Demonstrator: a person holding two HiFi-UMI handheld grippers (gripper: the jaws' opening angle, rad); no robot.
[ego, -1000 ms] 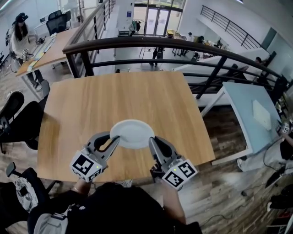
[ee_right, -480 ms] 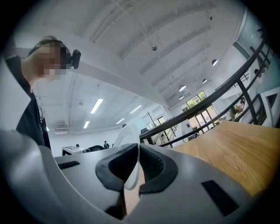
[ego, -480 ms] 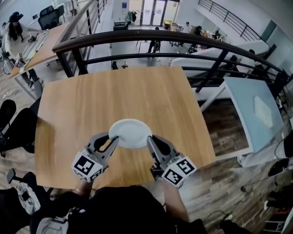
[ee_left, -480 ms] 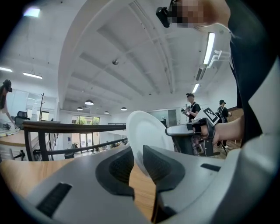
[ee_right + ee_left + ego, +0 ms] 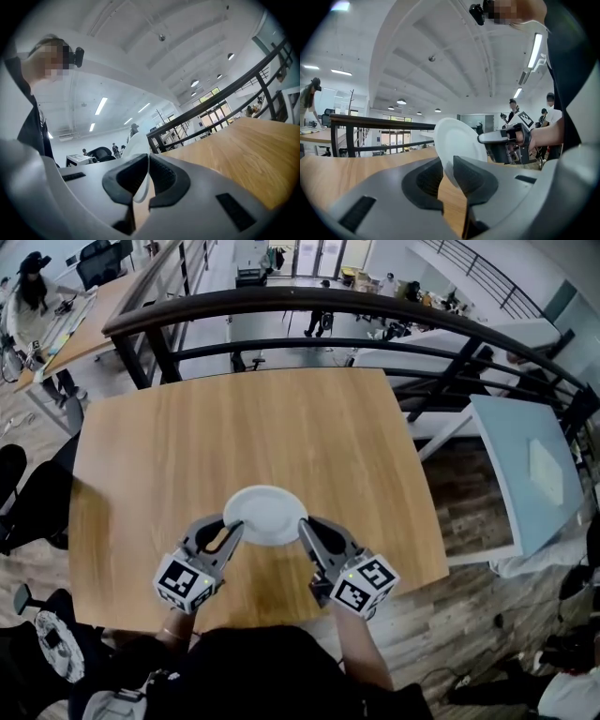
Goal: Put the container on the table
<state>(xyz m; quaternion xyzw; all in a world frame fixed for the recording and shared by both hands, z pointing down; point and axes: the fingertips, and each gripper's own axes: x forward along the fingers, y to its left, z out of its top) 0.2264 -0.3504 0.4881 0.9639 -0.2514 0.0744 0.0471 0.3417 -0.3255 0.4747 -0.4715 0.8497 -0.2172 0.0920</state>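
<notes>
Indoors, wooden table (image 5: 187, 446), railing (image 5: 309, 301), left hand-held gripper (image 5: 232, 527), right hand-held gripper (image 5: 306, 525), both pinching white plate (image 5: 265, 510)

Left tongs (image 5: 233, 527), right tongs (image 5: 306, 525) — both clamped, seemingly level.

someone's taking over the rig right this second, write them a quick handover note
Left tool: shut on the left rim of the white container.
Right tool: shut on its right rim.
Container: held between both tools over the near part of the wooden table. Whether it touches the top can't be told.
Done: container gripped and positioned over the table.
Left: set it flat on the table, open both tools, draw back.
</notes>
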